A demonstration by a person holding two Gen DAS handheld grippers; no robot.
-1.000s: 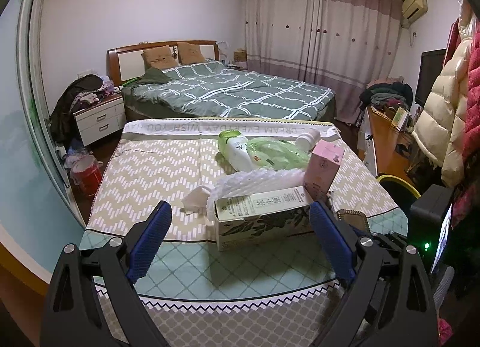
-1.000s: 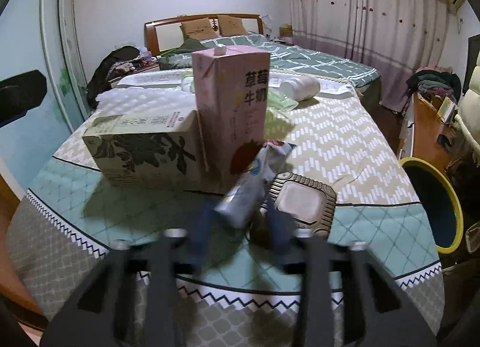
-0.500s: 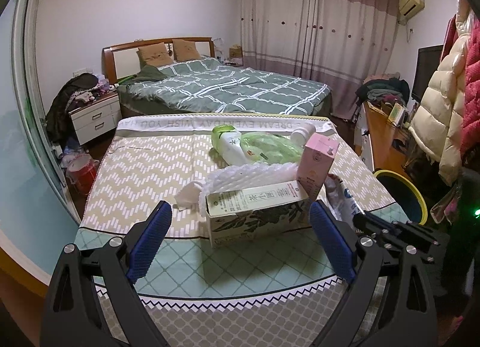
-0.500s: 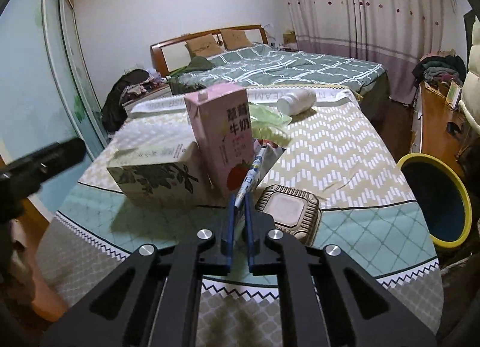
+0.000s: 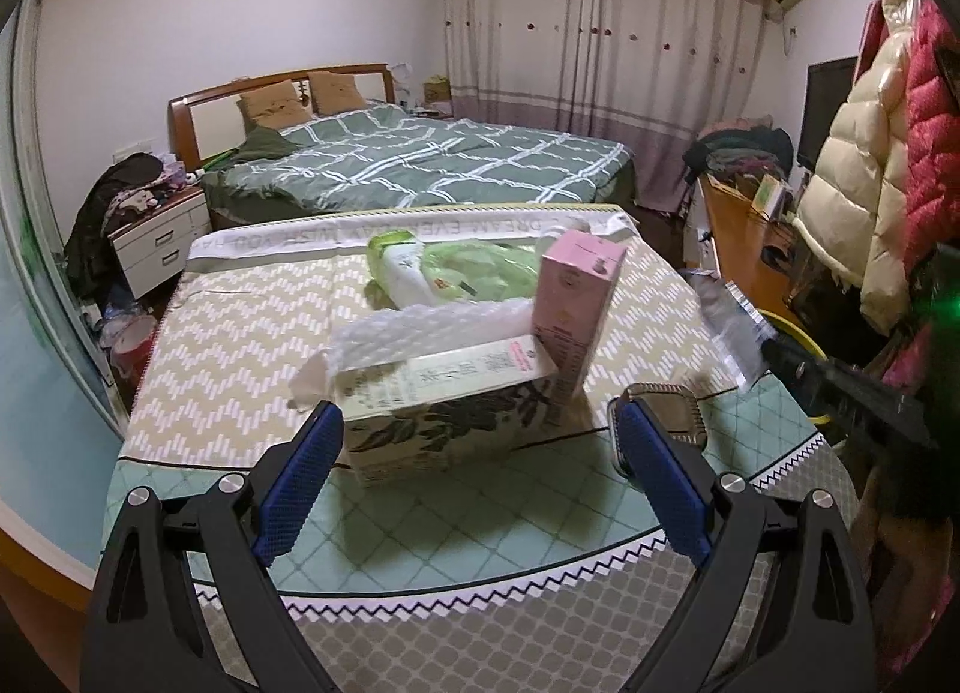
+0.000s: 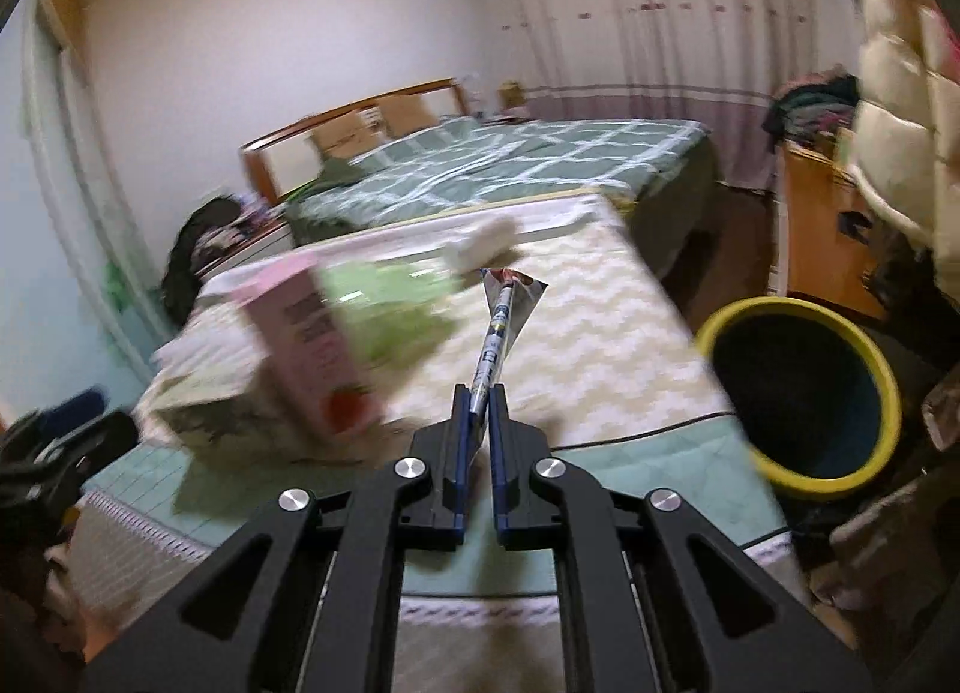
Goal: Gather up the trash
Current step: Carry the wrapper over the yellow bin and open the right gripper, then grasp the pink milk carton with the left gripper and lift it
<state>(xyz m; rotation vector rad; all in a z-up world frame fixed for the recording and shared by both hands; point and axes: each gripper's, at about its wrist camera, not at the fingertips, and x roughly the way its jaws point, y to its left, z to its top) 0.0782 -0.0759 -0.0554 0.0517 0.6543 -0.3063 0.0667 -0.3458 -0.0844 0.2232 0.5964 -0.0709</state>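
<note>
My right gripper (image 6: 479,402) is shut on a flat foil snack wrapper (image 6: 507,312) and holds it up above the table; the wrapper also shows in the left wrist view (image 5: 729,333) at the right edge. My left gripper (image 5: 477,474) is open and empty, low over the table's near edge, in front of a floral carton (image 5: 444,411) lying on its side. A pink milk carton (image 5: 573,312) stands upright beside it. Behind them lie bubble wrap (image 5: 420,333), a green plastic bag (image 5: 474,273) and a white bottle (image 6: 486,240). A brown plastic tray (image 5: 663,402) lies near my right finger.
A yellow-rimmed bin (image 6: 804,393) stands on the floor right of the table (image 5: 240,333). A bed (image 5: 420,159) is behind, a nightstand (image 5: 159,240) at the left, a wooden desk (image 5: 744,237) and hanging coats (image 5: 864,183) at the right.
My right gripper closed on the wrapper, lifted it off the table and swung right, toward the bin. My left gripper has edged closer to the floral carton.
</note>
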